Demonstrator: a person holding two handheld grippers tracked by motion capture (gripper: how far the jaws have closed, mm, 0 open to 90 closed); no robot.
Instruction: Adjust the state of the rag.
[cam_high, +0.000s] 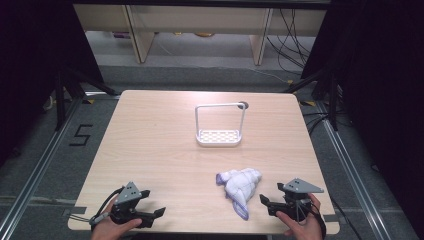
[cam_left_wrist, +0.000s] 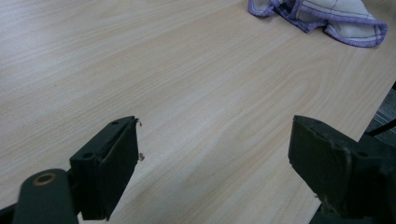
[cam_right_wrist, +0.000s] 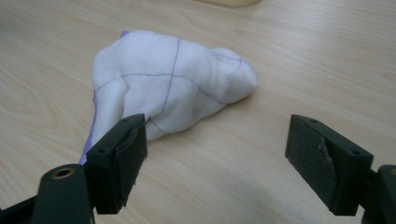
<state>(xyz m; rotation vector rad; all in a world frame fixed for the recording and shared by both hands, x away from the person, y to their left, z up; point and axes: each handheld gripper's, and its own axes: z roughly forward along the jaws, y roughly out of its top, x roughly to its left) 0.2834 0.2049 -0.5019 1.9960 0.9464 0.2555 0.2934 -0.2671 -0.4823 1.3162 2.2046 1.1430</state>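
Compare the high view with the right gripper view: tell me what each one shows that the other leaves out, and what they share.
High view alone: the white wire-framed rack with a perforated base, the left gripper at the table's near edge, the person's hands and the grey floor. Right gripper view alone: the thin purple grid stitching across the cloth, seen close, and the worn pads of its black jaws, spread wide. Both: the crumpled white cloth with purple trim, the right gripper and the pale wooden table.
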